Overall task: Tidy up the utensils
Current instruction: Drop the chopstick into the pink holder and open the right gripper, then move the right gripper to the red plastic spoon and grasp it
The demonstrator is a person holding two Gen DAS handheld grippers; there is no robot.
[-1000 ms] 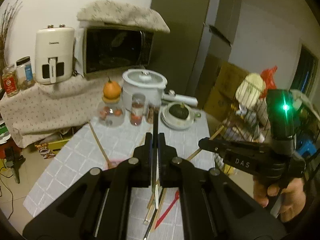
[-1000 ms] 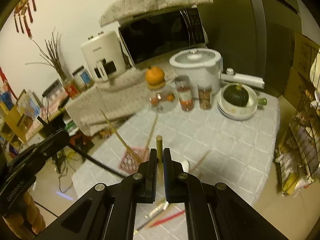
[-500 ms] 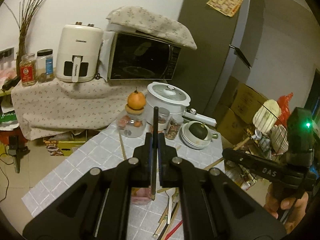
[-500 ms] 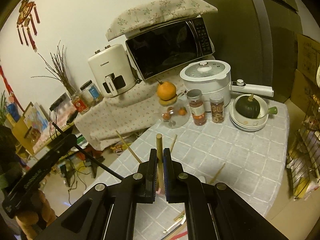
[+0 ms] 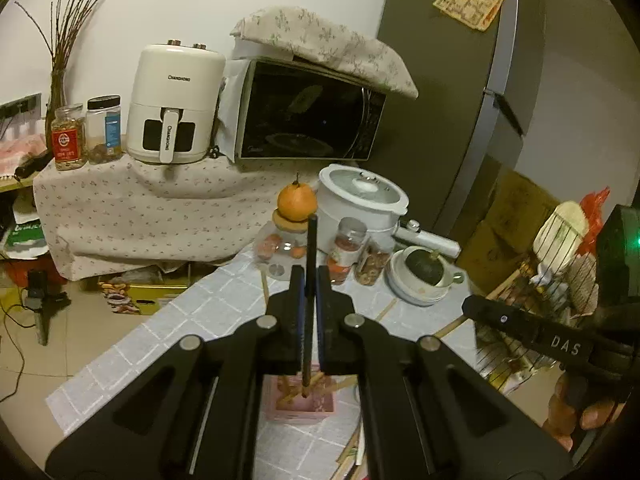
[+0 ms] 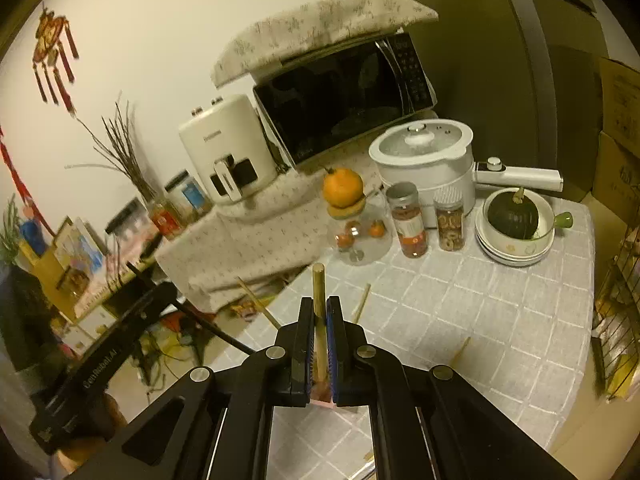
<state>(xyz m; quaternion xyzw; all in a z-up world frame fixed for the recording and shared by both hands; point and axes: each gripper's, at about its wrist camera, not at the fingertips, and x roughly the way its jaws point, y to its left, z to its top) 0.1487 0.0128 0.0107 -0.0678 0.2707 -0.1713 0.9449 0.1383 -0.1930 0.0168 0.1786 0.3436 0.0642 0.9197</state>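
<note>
The near half of the pink holder (image 5: 298, 402) vanishes behind the left gripper (image 5: 310, 280), so its contents can't be counted. The wooden stick (image 6: 319, 308) disappears between the right gripper (image 6: 319, 320) jaws, lower end hidden. Loose utensils (image 5: 352, 458) get cut off at the near edge; jar labels too small to read.

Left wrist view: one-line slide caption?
Left gripper clamps a dark chopstick upright above a pink holder on the tiled table.
</note>
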